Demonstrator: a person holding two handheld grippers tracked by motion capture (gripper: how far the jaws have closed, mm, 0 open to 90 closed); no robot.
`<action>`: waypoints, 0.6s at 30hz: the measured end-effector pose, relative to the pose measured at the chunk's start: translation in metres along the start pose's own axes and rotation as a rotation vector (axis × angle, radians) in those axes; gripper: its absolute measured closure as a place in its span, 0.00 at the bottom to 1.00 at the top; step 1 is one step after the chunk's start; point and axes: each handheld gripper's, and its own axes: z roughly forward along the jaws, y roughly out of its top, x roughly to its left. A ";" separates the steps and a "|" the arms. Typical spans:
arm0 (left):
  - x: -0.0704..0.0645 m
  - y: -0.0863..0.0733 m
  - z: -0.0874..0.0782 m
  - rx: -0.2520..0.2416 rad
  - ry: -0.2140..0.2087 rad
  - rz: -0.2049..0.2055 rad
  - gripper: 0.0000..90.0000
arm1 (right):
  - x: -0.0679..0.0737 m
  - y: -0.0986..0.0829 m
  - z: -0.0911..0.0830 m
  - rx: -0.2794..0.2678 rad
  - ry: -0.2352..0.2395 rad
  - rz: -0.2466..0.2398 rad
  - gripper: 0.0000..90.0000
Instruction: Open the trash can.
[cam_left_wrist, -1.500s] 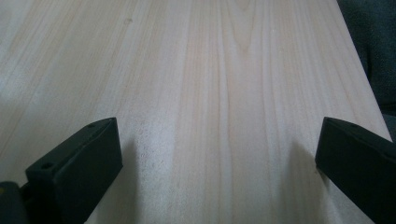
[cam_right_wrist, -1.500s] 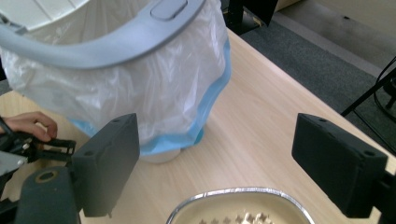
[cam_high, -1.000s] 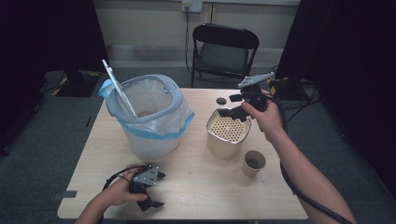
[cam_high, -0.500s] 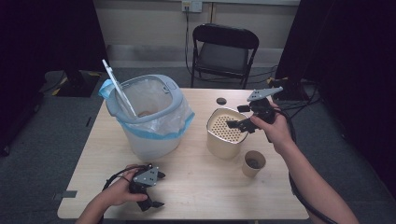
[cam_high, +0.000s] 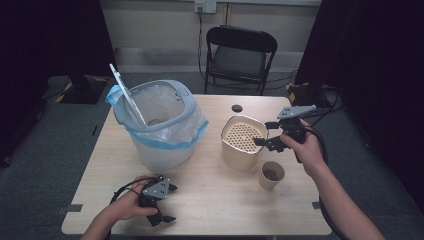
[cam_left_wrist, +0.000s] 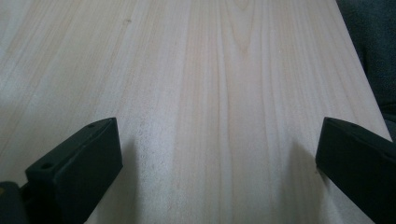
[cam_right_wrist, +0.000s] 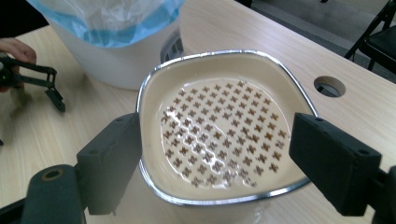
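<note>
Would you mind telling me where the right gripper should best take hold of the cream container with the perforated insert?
Probably the metal-edged rim of the cream container, from above on the side facing the right gripper. One jaw could go inside and one outside the wall. The body looks too broad for the open jaws, and the perforated insert sits recessed, leaving the rim free.

**Cream strainer canister at the right claw**

Cream-coloured, squarish with rounded corners, rimmed in bright metal (cam_right_wrist: 219, 128). Sunken top pierced with rows of small cross-shaped holes, wet and glossy. Standing upright on the table (cam_high: 215, 195), directly ahead of the right claw (cam_high: 264, 134) and between its two spread jaws, near rim just under them. From above, just to the left of that claw (cam_high: 243, 142).
</note>
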 end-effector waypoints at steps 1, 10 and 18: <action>0.000 0.000 0.000 0.000 -0.001 0.001 0.00 | 0.000 -0.002 -0.001 0.004 -0.001 0.002 0.19; 0.000 0.000 0.000 0.000 0.000 0.001 0.00 | 0.001 -0.025 -0.009 0.011 -0.009 0.020 0.16; 0.000 0.000 0.000 0.000 -0.001 0.002 0.00 | 0.003 -0.039 -0.017 0.017 -0.004 0.016 0.16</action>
